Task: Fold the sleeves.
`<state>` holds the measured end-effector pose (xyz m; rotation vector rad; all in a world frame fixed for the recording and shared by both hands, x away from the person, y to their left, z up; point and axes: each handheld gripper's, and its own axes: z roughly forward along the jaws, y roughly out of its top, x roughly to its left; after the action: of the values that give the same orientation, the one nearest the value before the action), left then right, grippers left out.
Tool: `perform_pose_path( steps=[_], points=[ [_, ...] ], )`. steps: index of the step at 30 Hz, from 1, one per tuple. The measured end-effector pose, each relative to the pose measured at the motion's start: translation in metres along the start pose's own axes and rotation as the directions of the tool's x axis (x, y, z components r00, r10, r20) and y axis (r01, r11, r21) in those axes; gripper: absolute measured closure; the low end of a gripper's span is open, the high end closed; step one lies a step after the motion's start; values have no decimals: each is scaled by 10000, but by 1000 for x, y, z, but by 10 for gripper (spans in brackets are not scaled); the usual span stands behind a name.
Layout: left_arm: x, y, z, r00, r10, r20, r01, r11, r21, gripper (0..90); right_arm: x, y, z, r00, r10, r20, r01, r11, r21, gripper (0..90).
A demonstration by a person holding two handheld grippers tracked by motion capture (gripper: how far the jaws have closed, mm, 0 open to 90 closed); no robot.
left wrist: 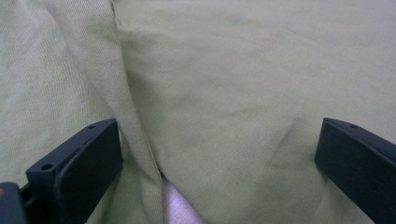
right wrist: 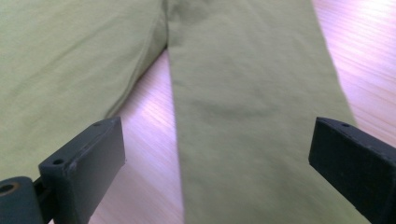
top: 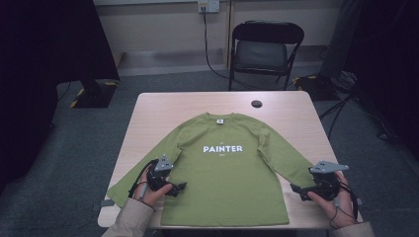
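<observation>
An olive-green long-sleeved shirt (top: 225, 168) printed with "PAINTER" lies flat, front up, on the light wooden table (top: 158, 106). My left gripper (top: 179, 187) hovers open at the shirt's left side, where sleeve and body meet. In the left gripper view, the left gripper (left wrist: 218, 128) has its jaws wide apart, spanning the body fabric (left wrist: 233, 70) beside the sleeve (left wrist: 46, 84). My right gripper (top: 296, 189) is open near the lower end of the right sleeve. Up close, the right gripper (right wrist: 219, 126) straddles that sleeve (right wrist: 247, 93), with nothing pinched.
A black folding chair (top: 264, 49) stands behind the table. A small dark round cap (top: 256, 103) sits in the tabletop near its far edge. Bare wood (right wrist: 144, 121) shows between the right sleeve and the shirt body. Dark drapes and cables flank the table.
</observation>
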<state>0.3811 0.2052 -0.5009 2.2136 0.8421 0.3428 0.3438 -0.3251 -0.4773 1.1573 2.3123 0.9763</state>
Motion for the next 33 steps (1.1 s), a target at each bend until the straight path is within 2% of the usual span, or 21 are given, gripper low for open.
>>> perform_pose_path(
  steps=[13, 23, 27, 33],
  points=[
    [0, 0, 0, 10000, -1, 3, 1, 10000, 3, 0, -24, -19, -21, 9967, 552, 594, -551, 9985, -30, 32],
    [0, 0, 0, 10000, 0, 3, 0, 10000, 4, 0, -29, -30, -25, 9944, 729, 768, -729, 9973, -25, 40],
    [0, 0, 0, 10000, 0, 3, 0, 10000, 4, 0, -33, -35, -32, 9923, 853, 894, -837, 9962, -223, 69],
    [0, 0, 0, 10000, 0, 3, 0, 10000, 4, 0, -40, -45, -40, 9890, 1003, 1083, -993, 9949, -147, 106]
  ],
)
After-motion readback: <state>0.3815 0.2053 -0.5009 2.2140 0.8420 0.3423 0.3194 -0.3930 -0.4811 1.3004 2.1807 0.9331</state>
